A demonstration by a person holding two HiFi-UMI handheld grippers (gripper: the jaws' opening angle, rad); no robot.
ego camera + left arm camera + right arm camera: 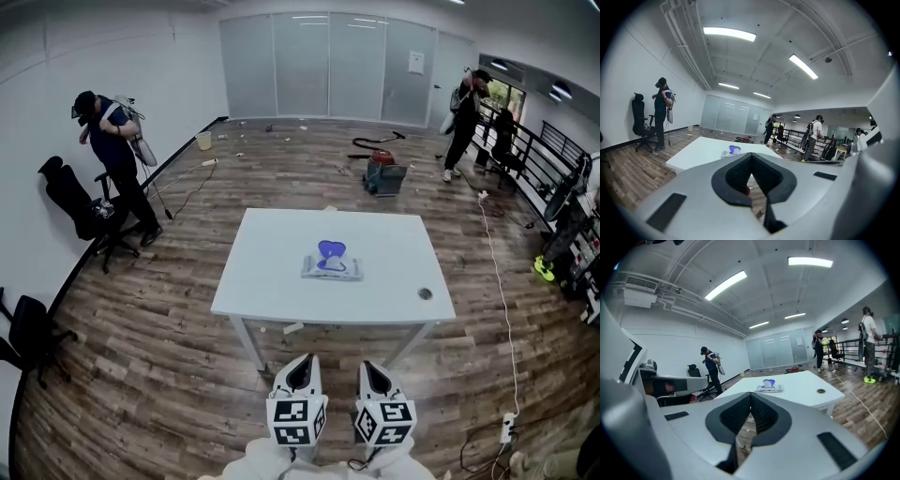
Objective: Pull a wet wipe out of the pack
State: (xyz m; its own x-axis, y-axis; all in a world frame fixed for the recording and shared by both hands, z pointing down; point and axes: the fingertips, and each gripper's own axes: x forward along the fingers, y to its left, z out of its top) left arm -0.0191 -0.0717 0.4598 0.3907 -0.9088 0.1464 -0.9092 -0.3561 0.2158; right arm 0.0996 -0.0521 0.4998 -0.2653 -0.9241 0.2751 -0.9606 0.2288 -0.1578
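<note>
A wet wipe pack point(331, 267) lies flat near the middle of the white table point(272, 281), its blue lid point(330, 249) standing open. The pack also shows small in the left gripper view point(732, 151) and in the right gripper view point(768, 386). My left gripper point(301, 366) and right gripper point(374, 371) hang side by side close to my body, short of the table's near edge and well away from the pack. Both sets of jaws are shut, their dark pads point(740, 176) point(764, 416) meeting at the tips with nothing between them.
A round cable hole point(425, 293) sits near the table's front right corner. A person point(114, 150) stands by office chairs point(80, 202) at the left wall, another person point(466, 108) at the back right. A red machine point(382, 172) and a cable point(497, 272) lie on the wooden floor.
</note>
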